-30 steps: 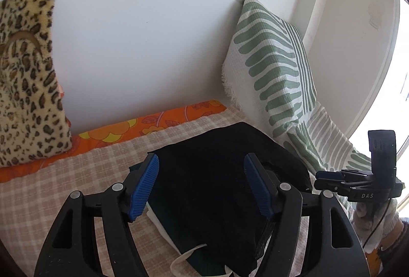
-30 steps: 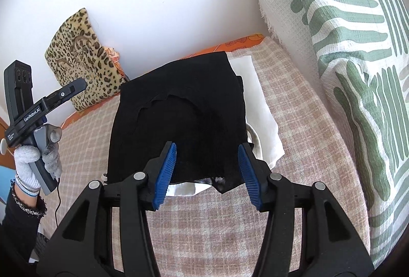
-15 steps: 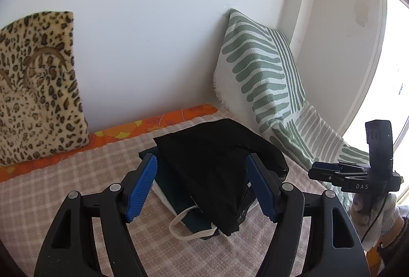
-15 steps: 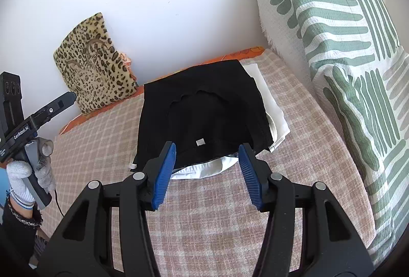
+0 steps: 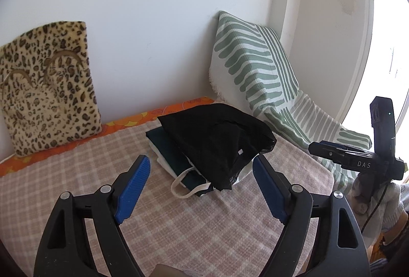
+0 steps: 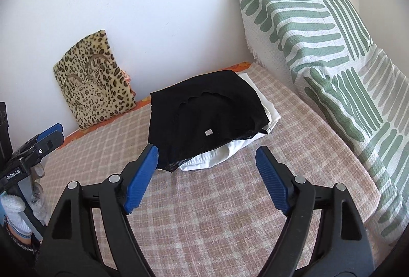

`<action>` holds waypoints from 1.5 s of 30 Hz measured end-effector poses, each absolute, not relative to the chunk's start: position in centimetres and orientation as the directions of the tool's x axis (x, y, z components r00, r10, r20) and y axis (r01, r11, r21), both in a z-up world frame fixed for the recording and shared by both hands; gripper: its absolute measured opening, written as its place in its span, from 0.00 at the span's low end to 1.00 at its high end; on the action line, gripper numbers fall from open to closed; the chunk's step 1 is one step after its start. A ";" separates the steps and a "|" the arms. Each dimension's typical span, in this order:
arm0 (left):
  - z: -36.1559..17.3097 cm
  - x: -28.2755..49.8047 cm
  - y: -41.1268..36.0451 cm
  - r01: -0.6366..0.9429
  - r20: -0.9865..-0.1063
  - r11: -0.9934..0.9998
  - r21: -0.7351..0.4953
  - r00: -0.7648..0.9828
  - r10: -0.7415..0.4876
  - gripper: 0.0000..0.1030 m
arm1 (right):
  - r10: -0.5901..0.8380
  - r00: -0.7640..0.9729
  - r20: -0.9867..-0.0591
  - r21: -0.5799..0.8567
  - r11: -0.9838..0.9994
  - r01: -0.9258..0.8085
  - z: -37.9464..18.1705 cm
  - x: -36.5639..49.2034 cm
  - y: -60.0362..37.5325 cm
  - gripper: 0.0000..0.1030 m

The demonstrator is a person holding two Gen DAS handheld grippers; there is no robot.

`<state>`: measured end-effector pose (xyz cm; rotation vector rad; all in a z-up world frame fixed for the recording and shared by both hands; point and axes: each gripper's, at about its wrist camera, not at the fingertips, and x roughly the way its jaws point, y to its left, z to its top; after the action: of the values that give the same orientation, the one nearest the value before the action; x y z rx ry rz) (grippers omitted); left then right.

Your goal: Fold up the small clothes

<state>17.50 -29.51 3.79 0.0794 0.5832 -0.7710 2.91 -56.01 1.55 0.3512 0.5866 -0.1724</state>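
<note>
Both tongs, left (image 5: 200,176) and right (image 6: 207,165), have just opened wide, empty; the limp black garment (image 6: 204,118) is best pinched at its hem corners.

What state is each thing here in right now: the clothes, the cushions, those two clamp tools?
Black garment: folded, topping the pile.
White garment: folded, beneath it.
Dark green garment: folded, in the pile.
Left gripper: open, empty, just widened.
Right gripper: open, empty, just widened.
Leopard-print cushion: leaning on the wall.

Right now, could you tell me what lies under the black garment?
Under the black garment show a folded white piece and a dark green one. Anything else beneath is covered.
</note>
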 end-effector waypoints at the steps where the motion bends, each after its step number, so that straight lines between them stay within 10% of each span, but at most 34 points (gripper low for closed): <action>1: 3.7 17.0 -29.2 0.674 -0.524 0.726 -0.135 0.574 -0.629 0.81 | -0.062 0.825 -0.562 0.285 0.922 0.264 1.4 2.5 -55.8 0.82; 45: -0.4 10.6 -23.1 0.640 -0.538 0.765 -0.077 0.619 -0.572 0.97 | -0.344 0.809 -0.476 0.111 0.890 0.443 1.0 -3.1 -45.1 0.98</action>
<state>10.61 -23.09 -0.36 0.1271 0.5730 -0.6993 -3.08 -45.11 1.01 0.2215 0.4644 -0.4241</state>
